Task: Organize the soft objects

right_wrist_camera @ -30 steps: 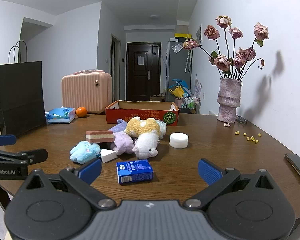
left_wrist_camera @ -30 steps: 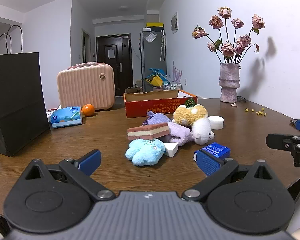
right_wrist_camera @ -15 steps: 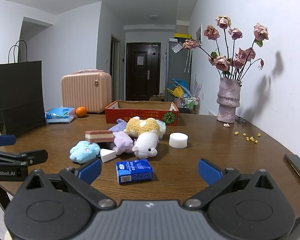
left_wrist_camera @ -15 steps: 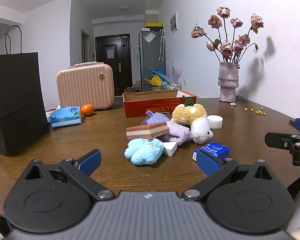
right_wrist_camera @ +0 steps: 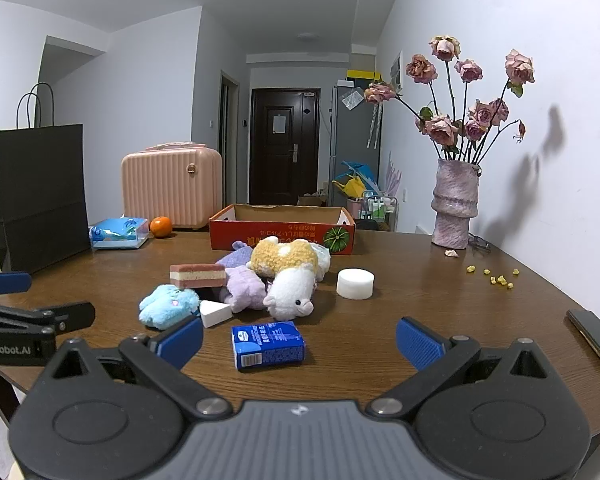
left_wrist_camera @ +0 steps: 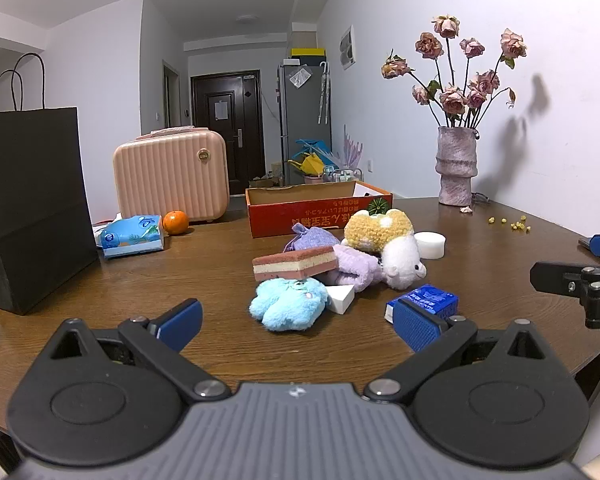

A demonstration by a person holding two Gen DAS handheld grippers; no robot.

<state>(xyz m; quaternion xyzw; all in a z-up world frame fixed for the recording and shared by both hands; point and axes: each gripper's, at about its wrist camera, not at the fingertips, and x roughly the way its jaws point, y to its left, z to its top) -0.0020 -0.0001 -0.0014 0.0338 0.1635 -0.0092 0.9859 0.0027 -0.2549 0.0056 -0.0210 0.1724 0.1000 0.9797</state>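
Even indoor light falls from above me; both views are sharp. The dried pink roses [right_wrist_camera: 464, 92] cast soft shadows on the white wall [right_wrist_camera: 548, 184] ahead-right. Fisheye bending darkens the corners.

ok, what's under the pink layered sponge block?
The pink layered sponge block rests on the fluffy light-blue plush toy and the purple plush toy. What lies beneath its middle is hidden.
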